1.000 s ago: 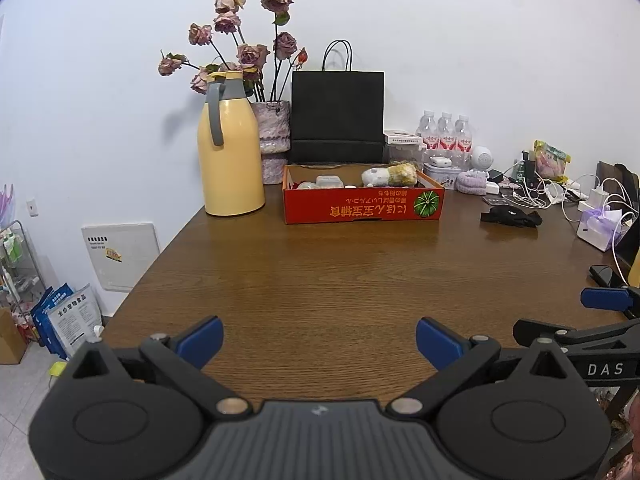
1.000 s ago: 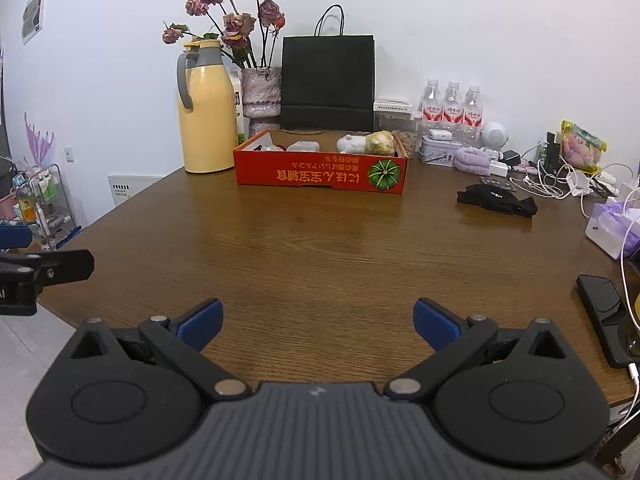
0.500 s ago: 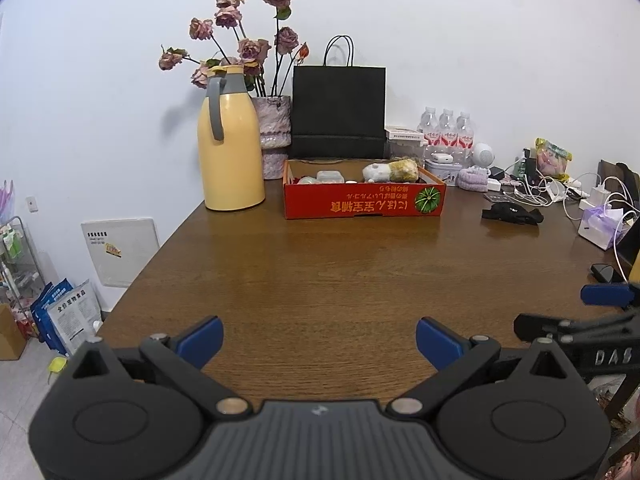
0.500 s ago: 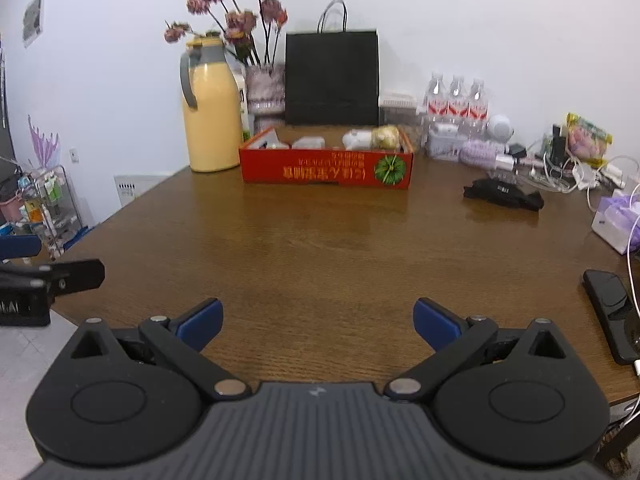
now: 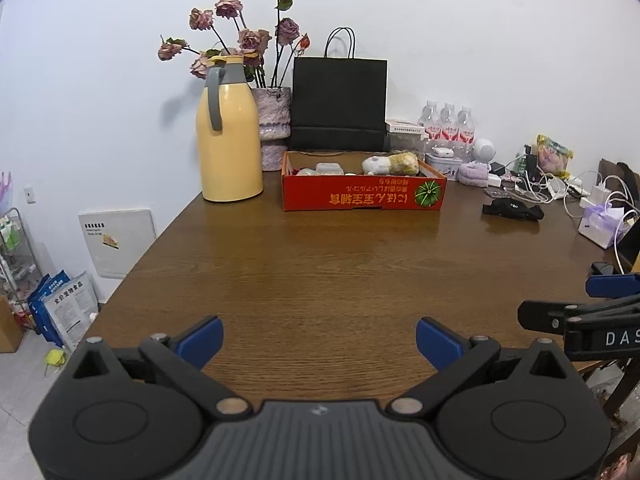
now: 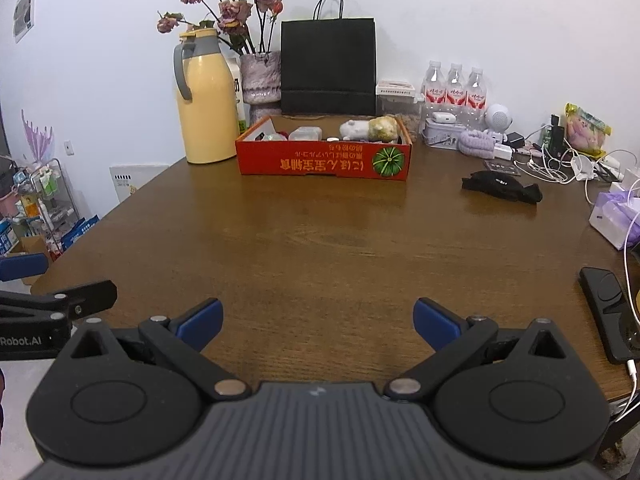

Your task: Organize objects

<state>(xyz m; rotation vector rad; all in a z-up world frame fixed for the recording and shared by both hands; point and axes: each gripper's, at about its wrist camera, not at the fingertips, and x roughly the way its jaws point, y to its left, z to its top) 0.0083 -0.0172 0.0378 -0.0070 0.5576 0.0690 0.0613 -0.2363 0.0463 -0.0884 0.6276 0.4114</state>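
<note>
My left hand-held gripper (image 5: 319, 338) and right hand-held gripper (image 6: 318, 322) hang spread wide, holding nothing, over the near worktop (image 6: 328, 240). The red cardboard box (image 6: 324, 164) sits far ahead beside the yellow thermos jug (image 6: 208, 120)

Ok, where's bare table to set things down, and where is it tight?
The wide middle of the table is bare, from the grippers up to the red box. Also free between box and black pouch. Crowded: the back right around the bottles and cables, and the right edge by the phone.

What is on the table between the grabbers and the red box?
Nothing: both views show only bare wooden table between the open left gripper, right gripper and red box.
</note>
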